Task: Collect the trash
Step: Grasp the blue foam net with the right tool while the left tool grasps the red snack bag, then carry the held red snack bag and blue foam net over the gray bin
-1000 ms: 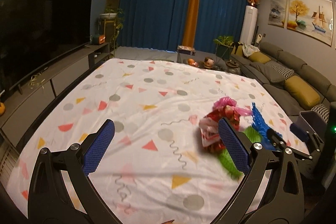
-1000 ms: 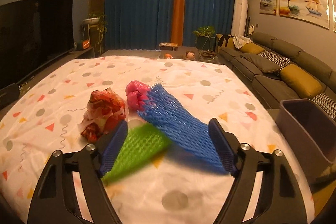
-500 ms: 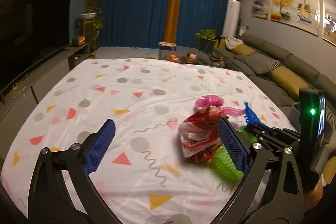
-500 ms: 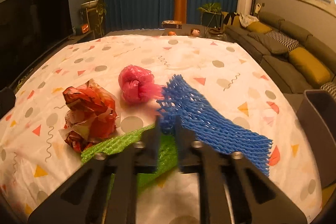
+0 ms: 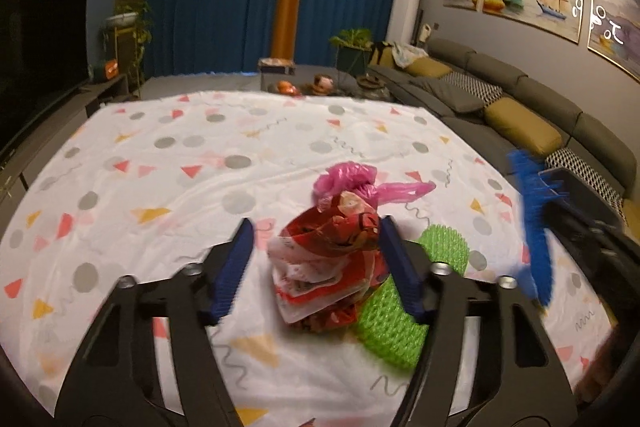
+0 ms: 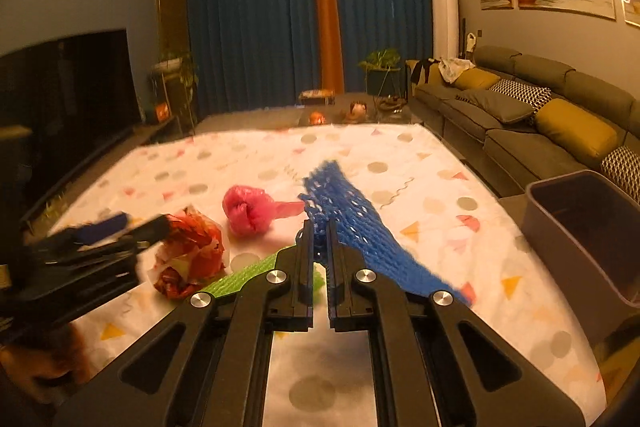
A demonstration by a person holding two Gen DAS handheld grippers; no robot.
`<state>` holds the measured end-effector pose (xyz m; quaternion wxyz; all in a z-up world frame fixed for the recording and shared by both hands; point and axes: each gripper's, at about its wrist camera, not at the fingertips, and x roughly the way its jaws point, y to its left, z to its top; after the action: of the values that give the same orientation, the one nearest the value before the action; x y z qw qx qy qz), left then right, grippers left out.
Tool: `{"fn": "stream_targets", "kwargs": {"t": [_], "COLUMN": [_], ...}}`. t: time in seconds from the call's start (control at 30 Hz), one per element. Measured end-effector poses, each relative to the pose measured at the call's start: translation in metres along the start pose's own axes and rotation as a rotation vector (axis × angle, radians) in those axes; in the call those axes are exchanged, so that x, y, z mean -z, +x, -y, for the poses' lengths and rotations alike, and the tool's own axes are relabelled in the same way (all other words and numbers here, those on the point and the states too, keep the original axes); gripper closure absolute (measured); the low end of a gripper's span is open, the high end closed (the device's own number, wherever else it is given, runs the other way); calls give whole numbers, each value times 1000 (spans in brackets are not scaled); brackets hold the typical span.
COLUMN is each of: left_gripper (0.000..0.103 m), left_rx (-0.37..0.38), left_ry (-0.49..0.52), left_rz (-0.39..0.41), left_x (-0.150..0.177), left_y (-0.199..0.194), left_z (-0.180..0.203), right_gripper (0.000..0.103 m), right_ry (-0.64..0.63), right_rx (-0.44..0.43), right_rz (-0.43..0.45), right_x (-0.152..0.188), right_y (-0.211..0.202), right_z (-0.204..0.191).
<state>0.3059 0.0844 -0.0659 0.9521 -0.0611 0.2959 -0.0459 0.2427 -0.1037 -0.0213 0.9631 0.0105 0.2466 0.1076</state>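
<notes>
The right gripper (image 6: 319, 243) is clenched on the near end of the blue foam net (image 6: 352, 223), a light, springy mesh that droops when lifted, so a pinch at its edge should do. The left gripper (image 5: 316, 259) stands spread around the crumpled red wrapper (image 5: 332, 267) on the patterned cloth (image 5: 160, 155); crinkly and weightless, it wants squeezing across its bulk. Touching its right side lies the green foam net (image 5: 400, 327), beyond it the pink plastic bag (image 5: 352, 179), and the grey bin (image 6: 580, 227) waits at the right edge
</notes>
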Motion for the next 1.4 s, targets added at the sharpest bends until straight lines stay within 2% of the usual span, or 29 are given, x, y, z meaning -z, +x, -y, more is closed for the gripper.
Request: {"fn": "stream_targets", "kwargs": {"t": [0.03, 0.1, 0.17, 0.43, 0.57, 0.93, 1.1, 1.4], "left_gripper": [53, 56, 68, 89, 90, 90, 90, 90], "left_rx": [5, 12, 23, 45, 48, 47, 70, 136], "left_ry": [1, 7, 14, 5, 3, 53, 83, 118], "left_rz": [-14, -34, -45, -32, 6, 137, 158, 159], "left_x": [0, 1, 2, 2, 1, 0, 1, 7], "left_y": [5, 12, 17, 15, -1, -84, -107, -124], "left_z": [1, 4, 7, 6, 7, 36, 59, 102], "right_gripper": [97, 97, 97, 97, 97, 97, 97, 97], "right_ry": [4, 10, 17, 27, 32, 43, 39, 56], "right_rx": [-2, -8, -11, -13, -14, -28, -20, 19], "right_rz": [8, 19, 25, 36, 46, 96, 119, 138], "right_x": [1, 4, 6, 11, 10, 2, 4, 9], "right_y": [-7, -20, -27, -42, -48, -83, -105, -136], "right_z": [3, 9, 11, 17, 20, 29, 34, 58]}}
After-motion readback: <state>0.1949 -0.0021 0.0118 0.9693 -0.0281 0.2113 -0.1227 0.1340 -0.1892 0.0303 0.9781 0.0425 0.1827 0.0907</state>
